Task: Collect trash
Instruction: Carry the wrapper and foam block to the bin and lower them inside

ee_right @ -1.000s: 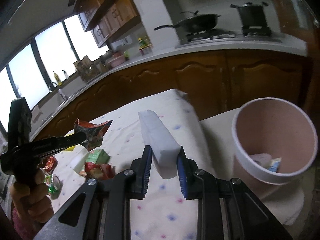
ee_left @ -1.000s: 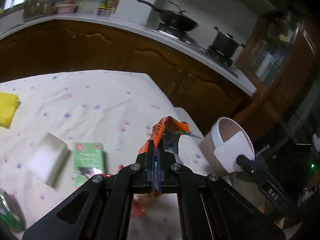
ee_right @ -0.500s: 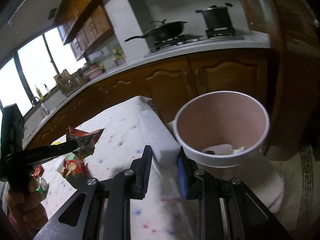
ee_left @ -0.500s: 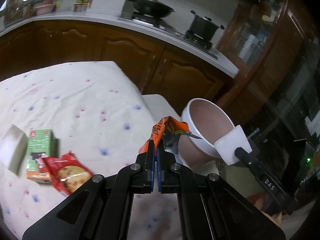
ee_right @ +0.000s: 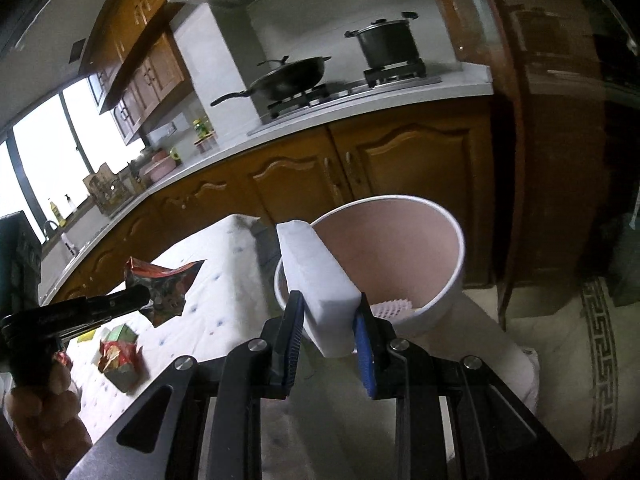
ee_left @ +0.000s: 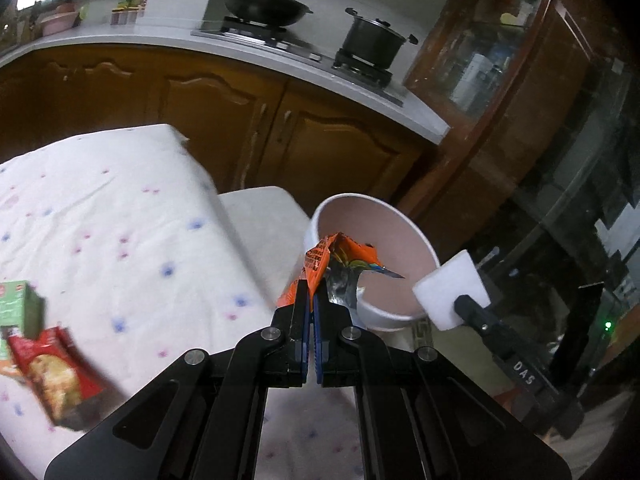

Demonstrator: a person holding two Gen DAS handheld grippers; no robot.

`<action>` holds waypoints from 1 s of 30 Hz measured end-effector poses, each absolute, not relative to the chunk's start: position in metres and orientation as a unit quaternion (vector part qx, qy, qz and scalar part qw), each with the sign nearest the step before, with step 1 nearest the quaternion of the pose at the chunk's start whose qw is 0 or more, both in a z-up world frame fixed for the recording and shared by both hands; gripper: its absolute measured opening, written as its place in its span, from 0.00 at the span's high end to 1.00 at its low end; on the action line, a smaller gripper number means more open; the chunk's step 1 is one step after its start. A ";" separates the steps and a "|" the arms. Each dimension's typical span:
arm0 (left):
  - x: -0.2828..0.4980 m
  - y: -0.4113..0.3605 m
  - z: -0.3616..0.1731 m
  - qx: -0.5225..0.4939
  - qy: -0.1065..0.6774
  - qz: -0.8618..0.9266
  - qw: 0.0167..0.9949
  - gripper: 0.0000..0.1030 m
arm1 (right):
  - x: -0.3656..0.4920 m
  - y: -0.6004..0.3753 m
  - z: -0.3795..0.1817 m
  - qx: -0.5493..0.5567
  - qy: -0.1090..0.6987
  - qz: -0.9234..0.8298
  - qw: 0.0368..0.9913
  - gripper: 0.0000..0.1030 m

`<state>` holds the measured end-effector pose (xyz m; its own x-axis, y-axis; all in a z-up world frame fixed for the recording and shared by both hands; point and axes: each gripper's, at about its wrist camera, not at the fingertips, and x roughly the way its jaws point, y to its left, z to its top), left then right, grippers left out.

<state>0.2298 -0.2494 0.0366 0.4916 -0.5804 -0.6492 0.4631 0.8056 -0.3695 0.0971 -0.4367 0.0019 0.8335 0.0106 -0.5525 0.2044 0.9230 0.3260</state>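
Note:
My left gripper (ee_left: 310, 294) is shut on a crumpled orange foil wrapper (ee_left: 340, 258), held in the air at the near rim of a white bin with a pink inside (ee_left: 372, 240). My right gripper (ee_right: 328, 312) is shut on a white foam block (ee_right: 316, 276), whose far end reaches over the bin's (ee_right: 400, 240) near-left rim. From the left wrist view the same white block (ee_left: 452, 288) shows at the bin's right side. From the right wrist view the left gripper (ee_right: 146, 300) with the wrapper (ee_right: 164, 286) hangs over the table. White scraps lie in the bin's bottom.
The table (ee_left: 100, 216) has a white dotted cloth; its edge lies just left of the bin. A red snack packet (ee_left: 52, 372) and a green carton (ee_left: 16, 308) lie at its left. Brown cabinets (ee_left: 240, 128) and a stove with pans (ee_left: 264, 4) stand behind.
Both grippers have moved right across the table toward the bin. The wrapper now hangs at the bin's rim and the white block reaches over it. The grips are unchanged.

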 end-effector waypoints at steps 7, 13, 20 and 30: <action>0.243 -0.291 0.036 -0.054 0.404 -0.321 0.855 0.99 | 0.109 -0.453 0.002 0.188 0.275 -0.065 0.941 0.76; 0.259 -0.322 0.028 -0.044 0.415 -0.326 0.848 0.99 | 0.123 -0.469 0.001 0.182 0.280 -0.080 0.939 0.76; 0.273 -0.345 0.018 -0.033 0.416 -0.329 0.847 0.99 | 0.136 -0.485 -0.008 0.185 0.290 -0.090 0.935 0.76; 0.285 -0.358 0.004 -0.022 0.434 -0.325 0.840 0.99 | 0.150 -0.495 -0.017 0.183 0.306 -0.088 0.930 0.74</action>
